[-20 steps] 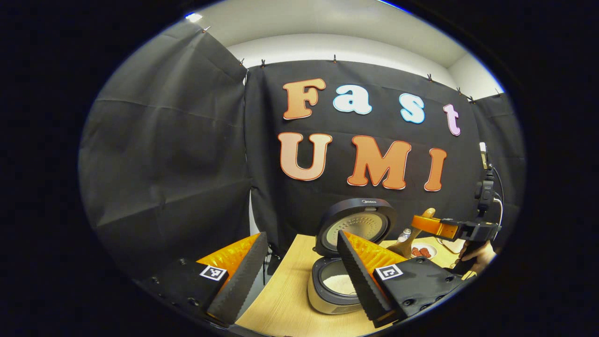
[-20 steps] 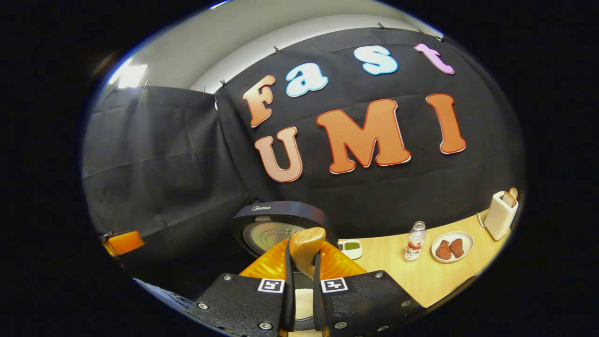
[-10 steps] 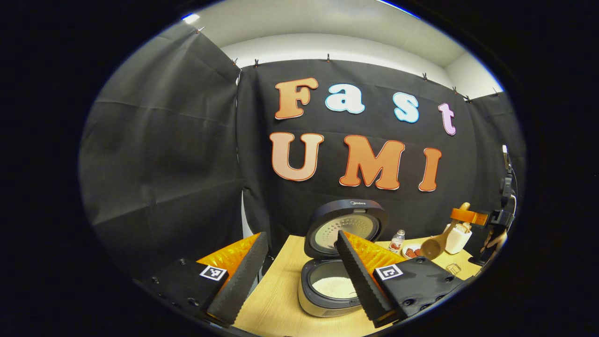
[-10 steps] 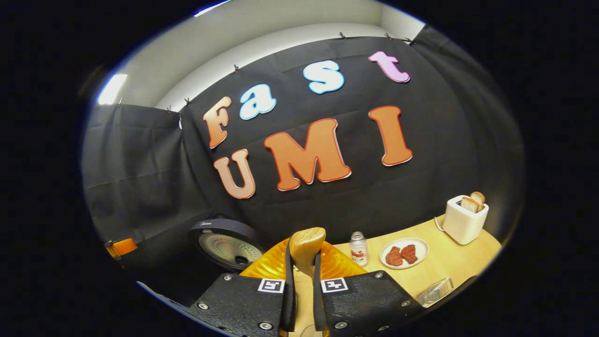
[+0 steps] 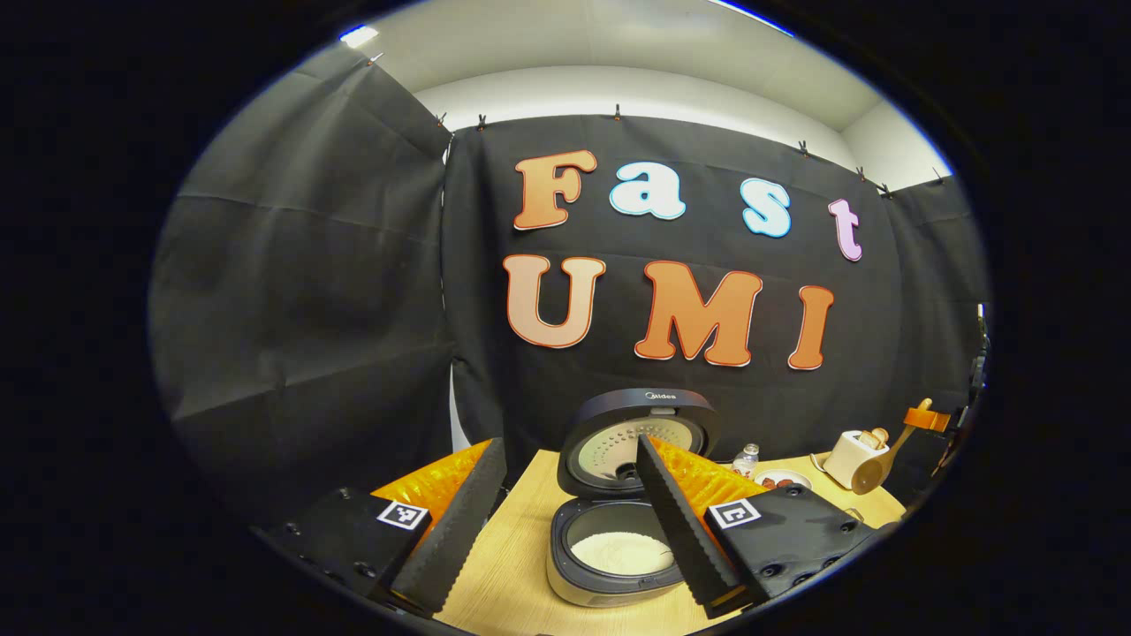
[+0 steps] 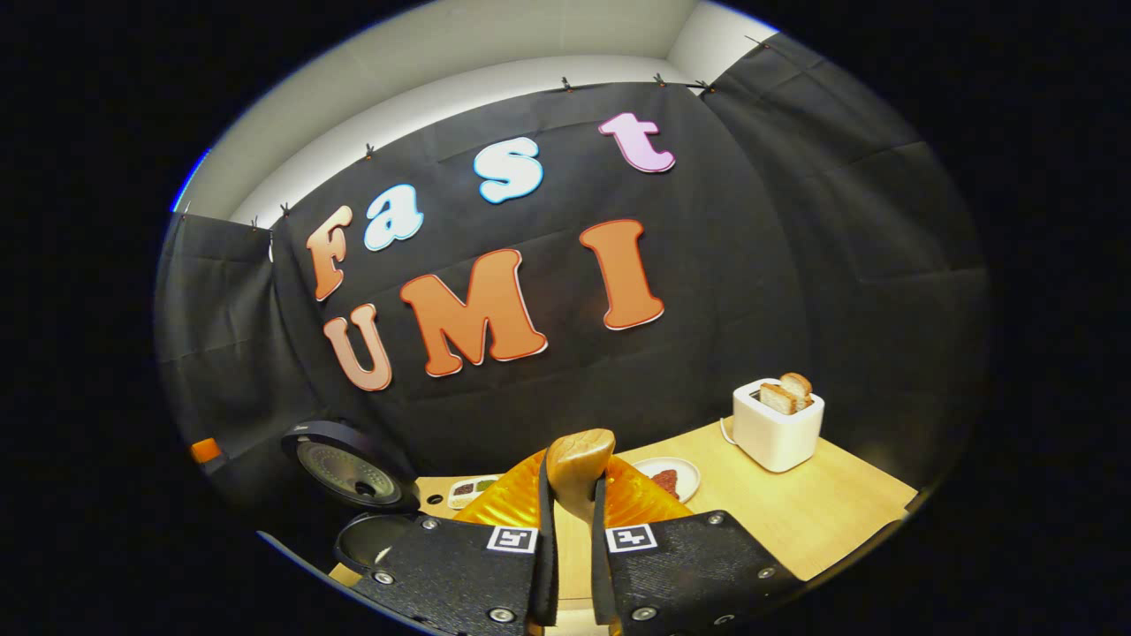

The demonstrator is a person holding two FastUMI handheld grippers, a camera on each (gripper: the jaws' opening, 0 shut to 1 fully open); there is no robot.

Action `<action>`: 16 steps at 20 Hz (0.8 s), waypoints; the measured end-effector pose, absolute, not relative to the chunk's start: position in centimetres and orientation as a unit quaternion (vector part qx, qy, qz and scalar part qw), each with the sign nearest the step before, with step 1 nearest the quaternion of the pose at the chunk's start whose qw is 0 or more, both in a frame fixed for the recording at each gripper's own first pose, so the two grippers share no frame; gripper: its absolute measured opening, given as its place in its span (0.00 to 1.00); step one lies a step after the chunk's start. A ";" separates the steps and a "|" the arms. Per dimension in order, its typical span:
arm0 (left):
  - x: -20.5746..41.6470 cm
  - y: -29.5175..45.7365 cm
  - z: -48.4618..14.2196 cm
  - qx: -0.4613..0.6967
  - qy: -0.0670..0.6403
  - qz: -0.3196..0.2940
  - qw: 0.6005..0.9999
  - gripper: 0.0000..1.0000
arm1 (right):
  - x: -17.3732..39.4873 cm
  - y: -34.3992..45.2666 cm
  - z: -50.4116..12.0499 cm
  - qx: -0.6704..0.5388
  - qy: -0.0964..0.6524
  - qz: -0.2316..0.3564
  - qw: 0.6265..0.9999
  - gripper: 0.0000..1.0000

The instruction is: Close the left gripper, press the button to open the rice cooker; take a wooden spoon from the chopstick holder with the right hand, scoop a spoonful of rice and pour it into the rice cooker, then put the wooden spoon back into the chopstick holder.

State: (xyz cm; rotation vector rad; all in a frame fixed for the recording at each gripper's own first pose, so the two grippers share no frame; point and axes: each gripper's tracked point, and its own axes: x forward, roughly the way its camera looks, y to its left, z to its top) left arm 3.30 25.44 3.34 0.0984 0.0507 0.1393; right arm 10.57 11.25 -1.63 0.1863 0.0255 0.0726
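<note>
The rice cooker (image 5: 610, 579) stands open on the wooden table (image 5: 517, 565), lid (image 5: 638, 435) tipped back, white rice (image 5: 616, 553) in its pot. My left gripper (image 5: 570, 450) hovers in front of it, open, nothing between the fingers. At the far right, the right gripper (image 5: 928, 419) holds the wooden spoon (image 5: 871, 475) with its bowl hanging down near the toaster. In the right gripper view, my right gripper (image 6: 573, 490) is shut on the wooden spoon handle (image 6: 580, 452), which sticks up between the fingers. The open cooker lid (image 6: 346, 461) lies far to the left there.
A white toaster (image 6: 778, 426) with bread stands on the table (image 6: 848, 508) at the right. A plate with meat (image 6: 669, 479) and a small dish (image 6: 466, 488) sit behind my fingers. A bottle (image 5: 747, 459) stands beside the cooker.
My right gripper has carried the spoon away from the cooker toward the right, past the bottle and plate to the toaster side. The left gripper stays open and nearly still.
</note>
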 end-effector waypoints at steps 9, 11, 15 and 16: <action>2.8 22.8 3.4 0.048 0.024 0.076 0.996 0.97 | 11.1 4.5 -7.7 0.111 0.055 -0.009 0.992 0.19; 2.7 22.5 3.4 0.043 0.023 0.080 0.996 0.97 | 11.7 3.8 -9.9 0.121 0.072 -0.009 0.990 0.14; 1.9 22.3 3.6 0.047 0.025 0.098 0.994 0.98 | 13.1 3.0 -13.8 0.133 0.099 -0.009 0.986 0.14; 1.7 22.2 3.7 0.052 0.025 0.103 0.993 0.99 | 13.5 2.7 -14.8 0.131 0.107 -0.011 0.986 0.14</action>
